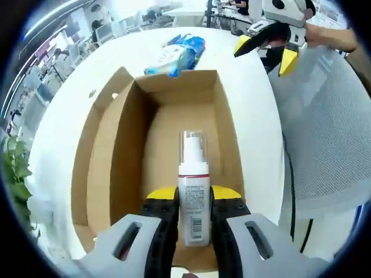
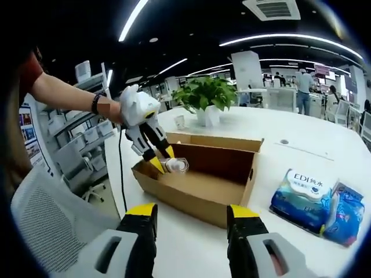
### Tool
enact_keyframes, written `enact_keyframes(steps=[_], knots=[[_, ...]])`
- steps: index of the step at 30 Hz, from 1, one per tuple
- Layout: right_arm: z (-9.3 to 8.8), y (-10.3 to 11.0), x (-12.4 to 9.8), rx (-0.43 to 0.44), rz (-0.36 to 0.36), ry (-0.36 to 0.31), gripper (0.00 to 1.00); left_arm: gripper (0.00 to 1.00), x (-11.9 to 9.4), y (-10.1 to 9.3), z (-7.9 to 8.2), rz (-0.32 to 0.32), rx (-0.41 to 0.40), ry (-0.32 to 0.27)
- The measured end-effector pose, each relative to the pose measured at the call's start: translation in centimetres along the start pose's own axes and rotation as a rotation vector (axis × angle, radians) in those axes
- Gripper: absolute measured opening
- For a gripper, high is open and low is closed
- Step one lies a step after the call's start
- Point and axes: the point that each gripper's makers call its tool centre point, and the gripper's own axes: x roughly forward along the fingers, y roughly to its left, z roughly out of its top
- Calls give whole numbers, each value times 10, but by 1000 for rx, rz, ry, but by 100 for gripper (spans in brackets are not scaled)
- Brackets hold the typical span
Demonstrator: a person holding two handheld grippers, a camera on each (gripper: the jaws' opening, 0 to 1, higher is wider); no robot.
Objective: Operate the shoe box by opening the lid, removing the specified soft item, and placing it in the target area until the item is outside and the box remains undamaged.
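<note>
Left gripper (image 1: 194, 200): yellow-tipped jaws closed on a pump bottle (image 1: 193, 197), white with a clear cap and a red band, held upright over the near end of the box interior. In the right gripper view the same gripper (image 2: 164, 164) is at the box's left end, bottle (image 2: 175, 165) between its jaws.

Right gripper (image 2: 191, 217): jaws spread apart, nothing between them, hovering near the box's long side above the table. In the left gripper view it sits at the far right (image 1: 266, 49), off the box.

Cardboard box (image 1: 116, 150): brown, lid folded open to the left, on a white table (image 1: 243, 104).

Soft pack of tissues (image 1: 177, 55): blue and white, lying on the table just beyond the far end of the box; in the right gripper view (image 2: 316, 197) it lies right of the box, outside it.

Potted plant (image 2: 206, 95): far side of the table.
</note>
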Motion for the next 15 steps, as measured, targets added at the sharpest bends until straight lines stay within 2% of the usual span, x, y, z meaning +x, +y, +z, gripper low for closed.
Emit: enact_keyframes(steps=[9,15], knots=[[20,6,-4,-84,40,-14,45,18,-12,-15,35,1,102,-39],[26,10,-1,-194,65,2,45,18,-18,-40,63,-35,156,-80]])
